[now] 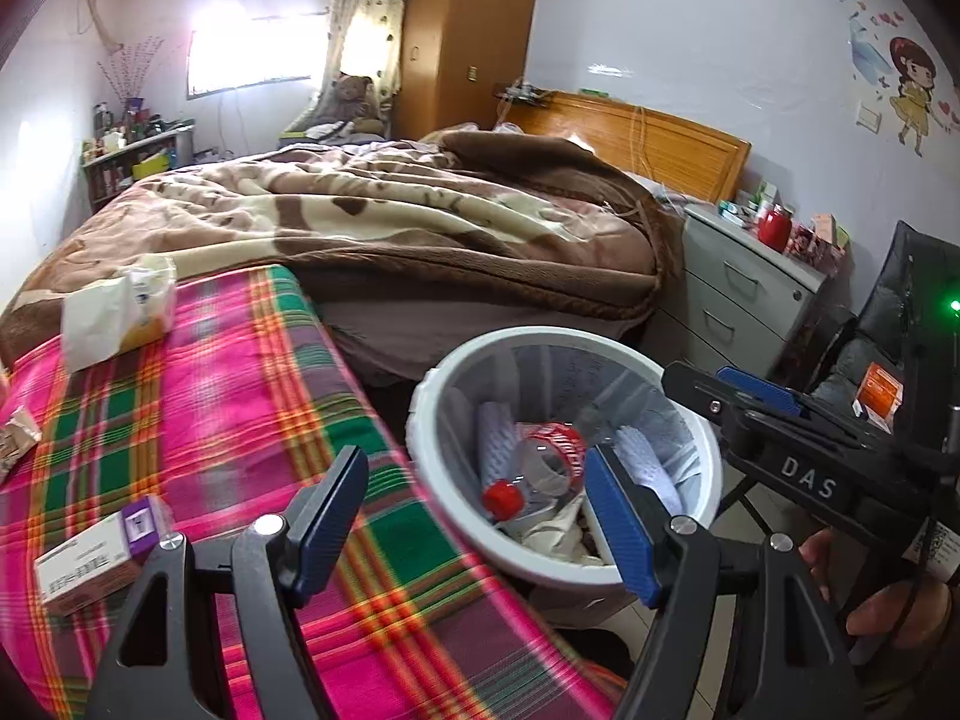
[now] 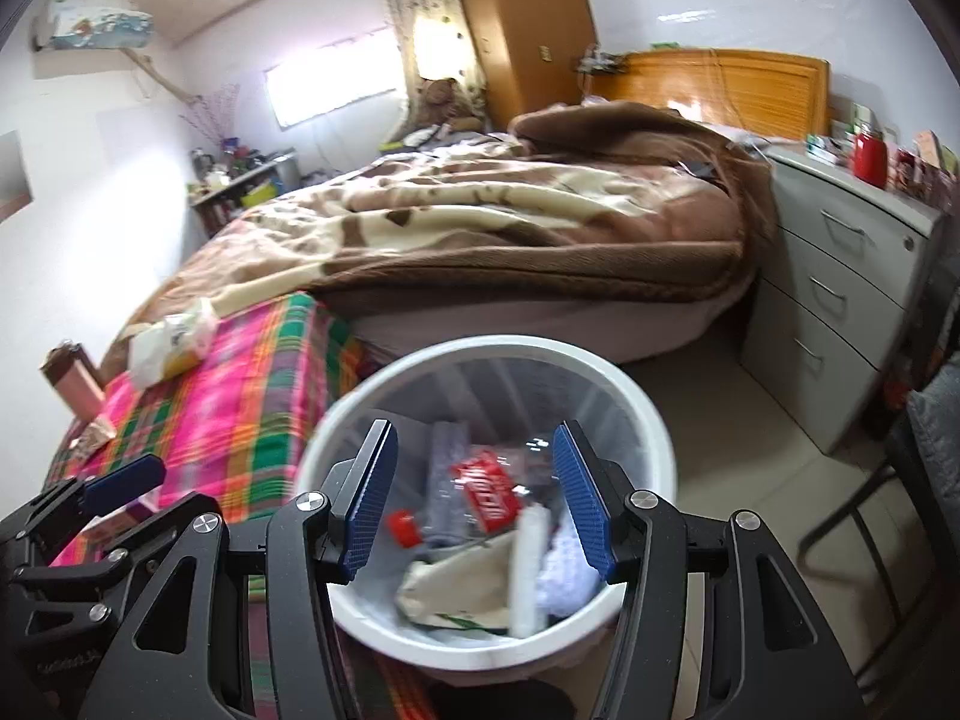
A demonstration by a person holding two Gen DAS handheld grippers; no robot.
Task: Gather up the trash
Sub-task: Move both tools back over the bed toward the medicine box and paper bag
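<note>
Bedroom scene: plaid cloth (image 1: 198, 396) carries a light, stiff medicine box (image 1: 90, 564) near its front edge; grasp its long sides. Left gripper (image 1: 474, 516) and right gripper (image 2: 474, 501) gape empty above the bin (image 1: 714, 450).

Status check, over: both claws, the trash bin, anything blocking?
Left claw open, empty. Right claw open, empty above trash bin. Plastic bottle already binned. Medicine box left on plaid cloth. Nothing blocking.

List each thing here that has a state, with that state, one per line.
Left tongs: open, empty.
Right tongs: open, empty, over the bin.
Trash bin: upright, lidless, partly filled.
Plastic bottle: in the bin, red cap on.
Medicine box: closed, lying on the plaid cloth.
Cabinet drawers: shut.
</note>
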